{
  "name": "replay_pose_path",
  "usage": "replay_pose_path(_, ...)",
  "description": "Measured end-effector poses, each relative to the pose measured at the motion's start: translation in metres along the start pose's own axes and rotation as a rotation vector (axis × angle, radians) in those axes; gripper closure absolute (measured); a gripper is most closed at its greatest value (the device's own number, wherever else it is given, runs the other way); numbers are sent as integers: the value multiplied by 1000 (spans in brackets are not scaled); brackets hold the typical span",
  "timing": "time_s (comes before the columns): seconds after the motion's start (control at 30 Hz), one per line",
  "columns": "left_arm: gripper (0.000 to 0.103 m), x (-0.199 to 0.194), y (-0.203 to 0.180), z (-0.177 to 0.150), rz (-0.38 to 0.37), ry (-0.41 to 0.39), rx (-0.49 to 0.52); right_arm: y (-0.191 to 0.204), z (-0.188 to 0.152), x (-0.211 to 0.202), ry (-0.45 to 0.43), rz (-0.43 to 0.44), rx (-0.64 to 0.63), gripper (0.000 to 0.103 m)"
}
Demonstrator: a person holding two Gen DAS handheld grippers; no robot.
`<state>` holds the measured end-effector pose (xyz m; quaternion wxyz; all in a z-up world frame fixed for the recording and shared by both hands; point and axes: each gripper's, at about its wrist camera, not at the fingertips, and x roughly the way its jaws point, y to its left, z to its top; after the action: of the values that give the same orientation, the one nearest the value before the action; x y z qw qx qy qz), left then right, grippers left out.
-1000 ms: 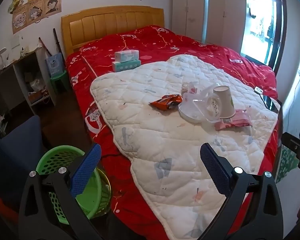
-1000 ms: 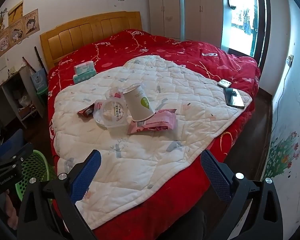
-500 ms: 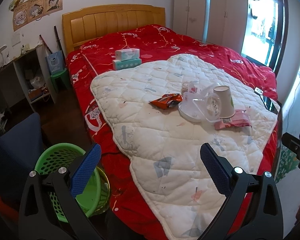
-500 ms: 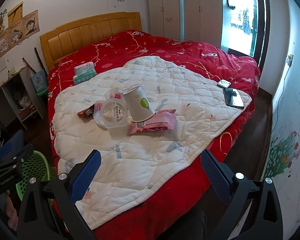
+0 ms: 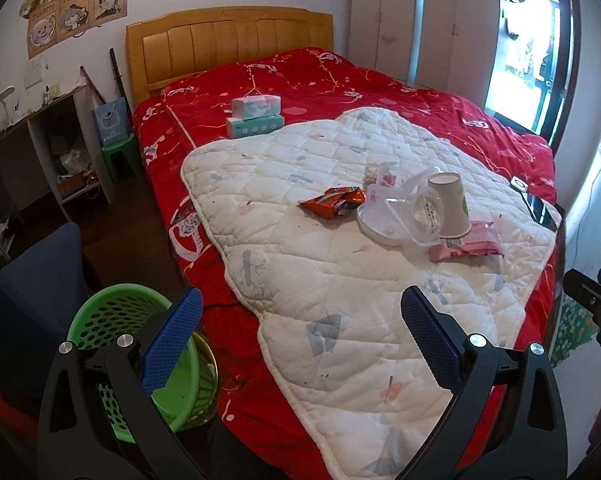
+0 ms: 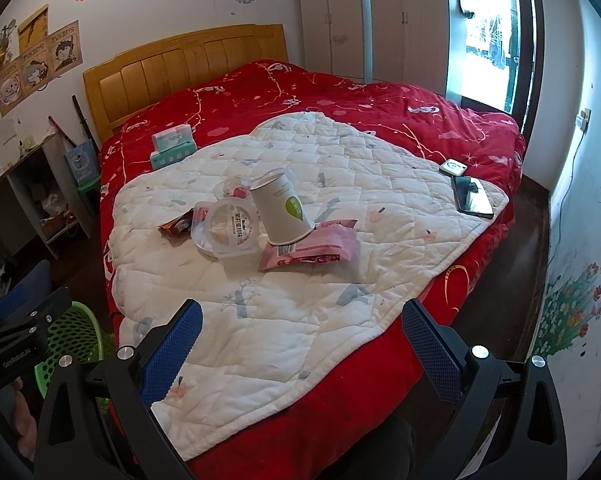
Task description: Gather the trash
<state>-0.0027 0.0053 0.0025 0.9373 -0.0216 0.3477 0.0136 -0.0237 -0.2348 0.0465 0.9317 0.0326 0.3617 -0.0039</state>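
Both my left gripper (image 5: 298, 334) and right gripper (image 6: 300, 336) fingers spread, empty; best take upturned paper cup (image 6: 283, 210) first, low across its wall, then green basket (image 5: 112, 320).

Little can be read with certainty. The clear round lid (image 6: 231, 227), just left of the upturned paper cup (image 6: 281, 210), carries a column of Chinese characters too small to make out. The wall posters (image 5: 76, 12) above the headboard have headings too blurred to read.
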Motion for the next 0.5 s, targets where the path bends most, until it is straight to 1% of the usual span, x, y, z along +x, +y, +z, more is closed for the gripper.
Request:
replay_pose_path(0.3, 5, 4, -2, 4, -8, 12, -5, 3, 4, 3, -11, 14, -18, 6)
replay_pose_path(0.5, 5, 8, -3, 8, 4, 6, -10, 4, 10, 7, -14, 23, -34, 6)
